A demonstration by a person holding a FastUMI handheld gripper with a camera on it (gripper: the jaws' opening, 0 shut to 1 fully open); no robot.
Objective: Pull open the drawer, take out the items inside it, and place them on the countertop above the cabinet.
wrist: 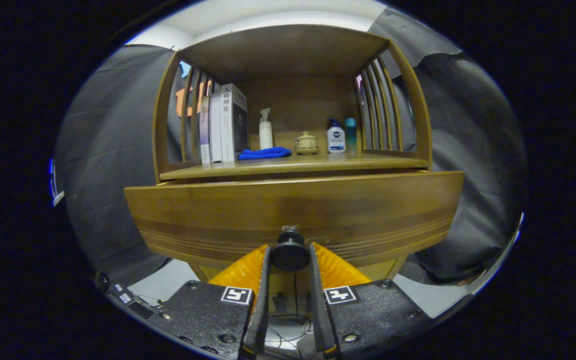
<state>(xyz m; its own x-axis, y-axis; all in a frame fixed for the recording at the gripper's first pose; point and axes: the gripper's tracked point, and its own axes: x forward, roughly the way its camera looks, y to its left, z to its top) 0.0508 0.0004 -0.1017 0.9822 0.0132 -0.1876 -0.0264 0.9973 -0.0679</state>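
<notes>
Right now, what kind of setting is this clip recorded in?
Likely a staged home corner inside a recording booth: a wooden cabinet with books and toiletry bottles on its countertop, black cloth hung behind. The gripper is shut on the drawer knob.

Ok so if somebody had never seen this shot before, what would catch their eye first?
Most striking is the wide wooden drawer front bulging toward the camera, with the gripper closed on its dark round knob, one finger on either side. Next comes the countertop above it, where upright books, a blue cloth, a white pump bottle and a small lidded pot stand in a row.
</notes>
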